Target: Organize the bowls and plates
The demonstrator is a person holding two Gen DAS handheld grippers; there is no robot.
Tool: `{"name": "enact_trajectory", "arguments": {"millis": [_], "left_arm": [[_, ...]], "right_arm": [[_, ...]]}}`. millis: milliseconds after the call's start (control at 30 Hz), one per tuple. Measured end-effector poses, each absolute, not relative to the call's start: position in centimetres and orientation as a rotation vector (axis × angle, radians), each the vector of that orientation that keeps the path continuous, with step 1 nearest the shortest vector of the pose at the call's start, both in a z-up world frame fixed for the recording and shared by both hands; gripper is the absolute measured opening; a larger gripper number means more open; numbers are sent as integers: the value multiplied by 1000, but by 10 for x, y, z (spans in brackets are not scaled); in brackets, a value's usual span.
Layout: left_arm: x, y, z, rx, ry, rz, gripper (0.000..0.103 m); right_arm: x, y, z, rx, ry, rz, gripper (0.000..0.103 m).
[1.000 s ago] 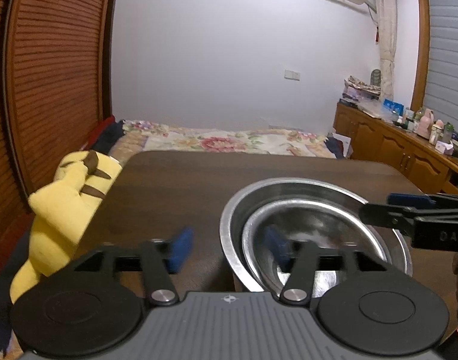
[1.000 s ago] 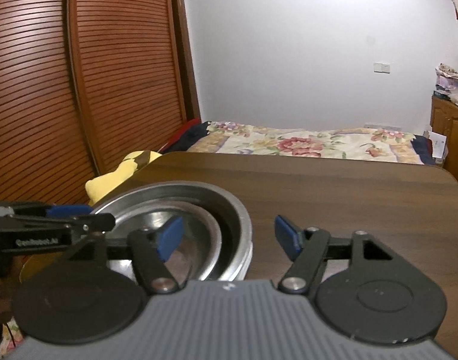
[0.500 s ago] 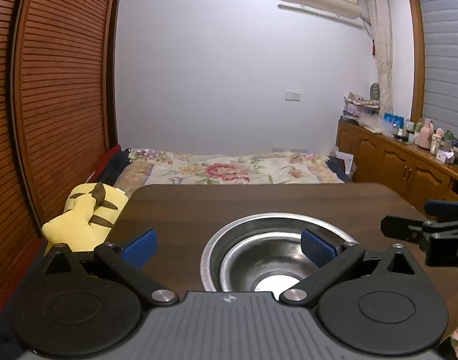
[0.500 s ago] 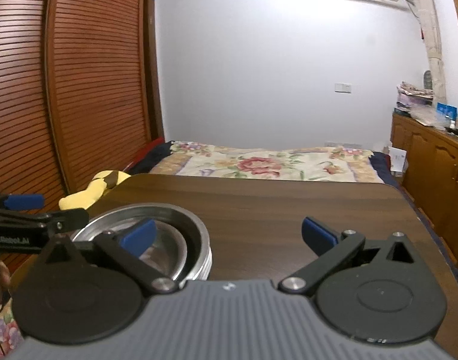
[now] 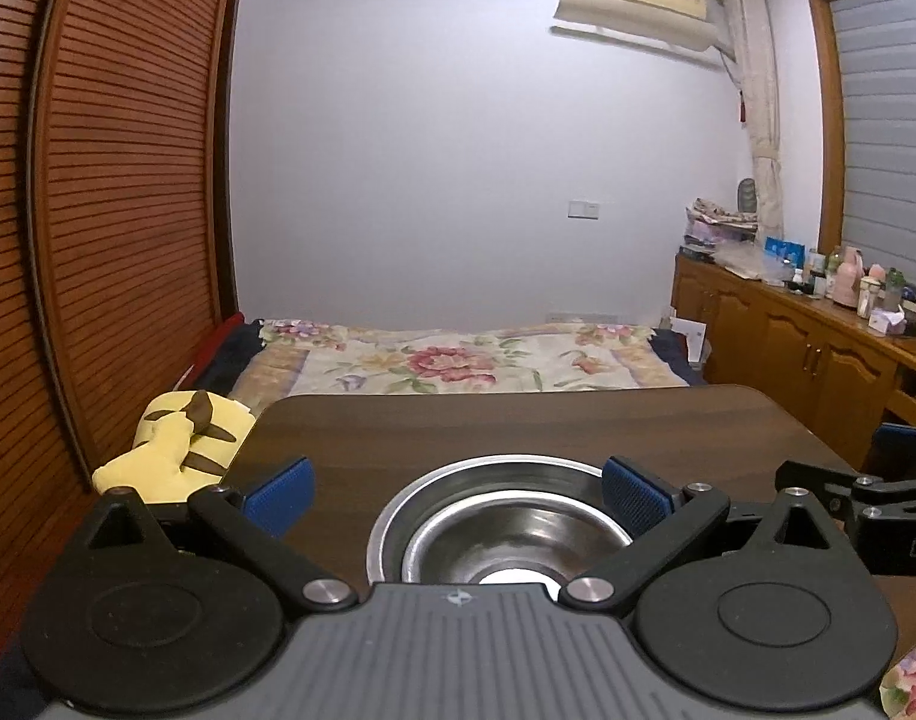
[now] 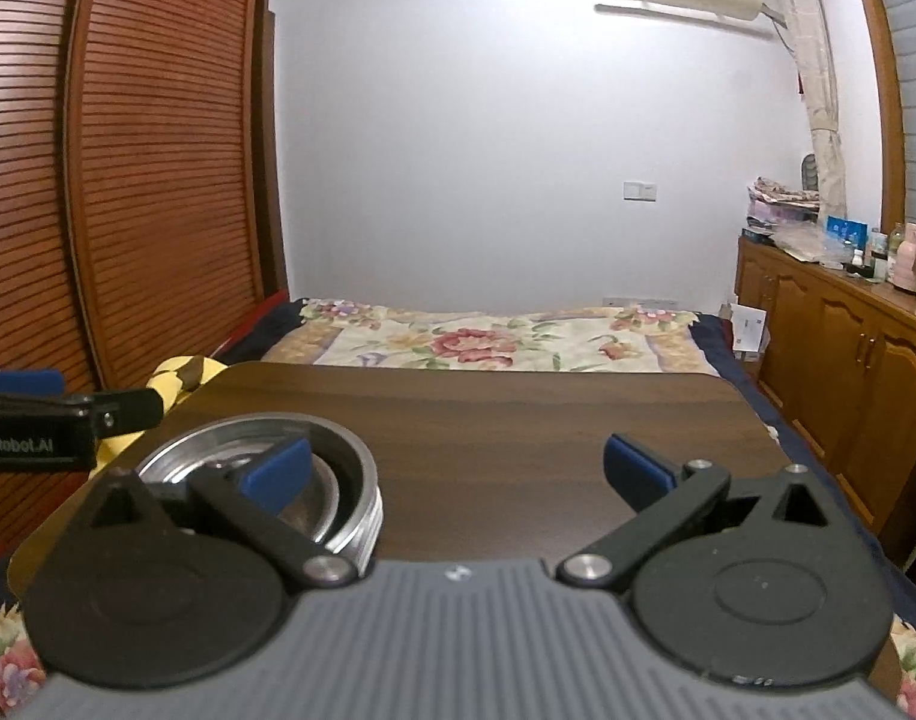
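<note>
A stack of nested steel bowls sits on the dark wooden table, near its front. In the right wrist view the stack lies at the front left of the table. My left gripper is open and empty, held above and just behind the stack. My right gripper is open and empty, to the right of the stack. Each gripper shows at the edge of the other's view: the right one and the left one.
A yellow plush toy lies off the table's left edge. A bed with a floral cover stands beyond the table. Slatted wooden doors line the left side. A wooden cabinet with bottles stands at the right.
Both grippers have opened wide and drawn back and up from the bowl stack. The left gripper has let go of the bowl rim.
</note>
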State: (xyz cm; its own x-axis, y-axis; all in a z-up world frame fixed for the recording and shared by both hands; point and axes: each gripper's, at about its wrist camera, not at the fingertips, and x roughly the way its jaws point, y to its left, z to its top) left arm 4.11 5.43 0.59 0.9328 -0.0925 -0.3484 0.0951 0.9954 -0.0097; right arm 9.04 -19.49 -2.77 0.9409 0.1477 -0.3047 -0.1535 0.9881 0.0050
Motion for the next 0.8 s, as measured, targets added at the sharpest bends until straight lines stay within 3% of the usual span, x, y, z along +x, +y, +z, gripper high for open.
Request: {"name": "enact_trajectory", "arguments": {"millis": [800], "left_arm": [[13, 31, -20, 51, 421, -85, 103]], "right_arm": [[76, -213, -34, 15, 315, 136, 103]]}}
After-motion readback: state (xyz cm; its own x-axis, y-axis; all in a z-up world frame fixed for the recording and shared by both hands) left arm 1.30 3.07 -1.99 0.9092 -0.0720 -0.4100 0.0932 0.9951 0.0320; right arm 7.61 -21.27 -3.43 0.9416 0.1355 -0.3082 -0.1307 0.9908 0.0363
